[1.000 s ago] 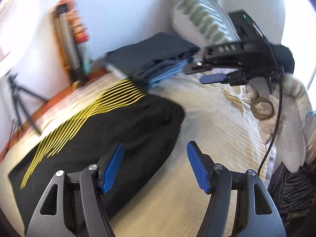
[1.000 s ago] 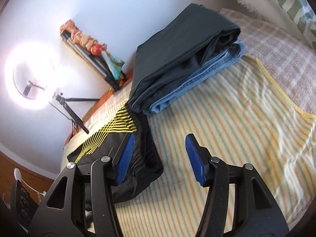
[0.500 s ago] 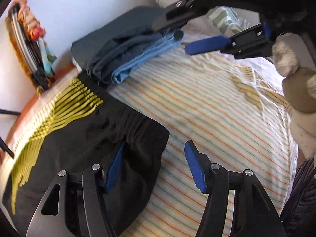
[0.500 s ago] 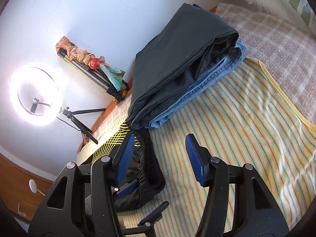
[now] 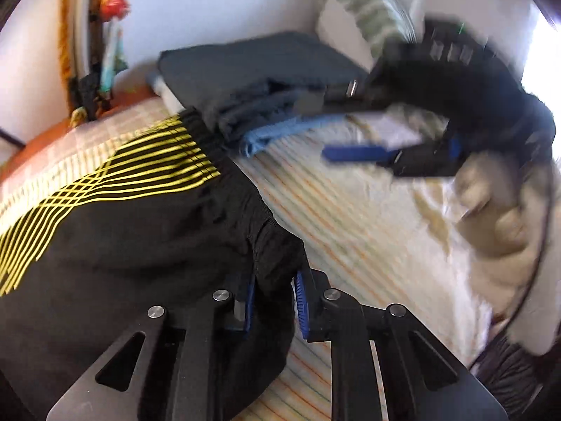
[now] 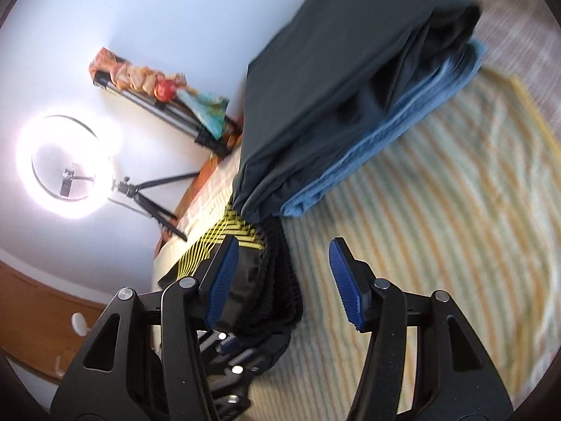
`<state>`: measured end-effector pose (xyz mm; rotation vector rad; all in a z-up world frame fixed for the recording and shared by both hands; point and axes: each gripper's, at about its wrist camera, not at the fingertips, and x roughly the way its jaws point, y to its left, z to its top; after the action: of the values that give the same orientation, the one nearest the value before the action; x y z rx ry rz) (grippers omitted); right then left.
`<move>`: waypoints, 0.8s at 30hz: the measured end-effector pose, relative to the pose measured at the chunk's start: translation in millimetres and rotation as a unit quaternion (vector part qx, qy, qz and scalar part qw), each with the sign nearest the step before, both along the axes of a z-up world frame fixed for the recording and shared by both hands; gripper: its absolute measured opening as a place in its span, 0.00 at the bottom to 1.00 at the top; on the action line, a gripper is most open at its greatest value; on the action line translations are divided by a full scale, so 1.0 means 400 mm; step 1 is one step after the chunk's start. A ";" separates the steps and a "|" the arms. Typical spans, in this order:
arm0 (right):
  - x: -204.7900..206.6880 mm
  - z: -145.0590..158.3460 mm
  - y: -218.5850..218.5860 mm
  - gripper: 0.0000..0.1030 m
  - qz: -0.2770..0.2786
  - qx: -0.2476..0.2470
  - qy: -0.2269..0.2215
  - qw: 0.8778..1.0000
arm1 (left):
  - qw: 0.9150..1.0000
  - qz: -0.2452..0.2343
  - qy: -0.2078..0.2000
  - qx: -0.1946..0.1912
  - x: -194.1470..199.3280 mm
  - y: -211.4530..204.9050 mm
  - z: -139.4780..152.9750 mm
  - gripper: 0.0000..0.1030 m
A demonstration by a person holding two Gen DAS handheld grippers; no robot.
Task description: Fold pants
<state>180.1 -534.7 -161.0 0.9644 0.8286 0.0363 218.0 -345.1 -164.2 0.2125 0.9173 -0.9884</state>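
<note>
Pants: black pants with a yellow line pattern are laid flat on the striped bedsheet, the elastic waistband end pointing toward the stack of folded clothes; in the right wrist view only the waistband corner is seen.
Left gripper: the left gripper is seen at the near waistband corner; its jaws have just been closing, and a bunched fold of the black fabric is pinched between the blue pads.
Right gripper: the right gripper is held with its jaws apart; the far waistband corner of the pants lies between the pads, nearer the left one, and no pressing on the cloth can be made out. In the left wrist view it appears blurred, above the sheet near the folded stack.
Hand: a hand in a light knitted glove is seen gripping the right gripper's handle.
Folded clothes: a dark grey garment is stacked on folded blue jeans; the stack's near corner overlaps the yellow-patterned waistband.
Pillow: a green-striped pillow is propped behind the stack.
Ring light: a lit ring light on a tripod is seen by the wall.
</note>
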 end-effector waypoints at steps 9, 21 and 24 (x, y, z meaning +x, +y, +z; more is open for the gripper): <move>0.113 -0.094 0.063 0.61 0.061 0.082 0.022 0.995 | 0.999 0.012 0.008 -0.030 0.005 0.014 0.034 0.16; 0.158 -0.156 0.084 0.31 0.046 0.147 0.025 0.988 | 0.999 0.012 0.016 -0.046 0.009 0.030 0.037 0.16; 0.149 -0.165 0.077 0.20 0.034 0.160 0.022 0.986 | 0.998 0.019 0.021 -0.055 0.010 0.039 0.042 0.16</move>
<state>239.6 -503.8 -227.2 1.2417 0.9139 0.2134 222.1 -329.5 -147.5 0.0821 0.8985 -1.0079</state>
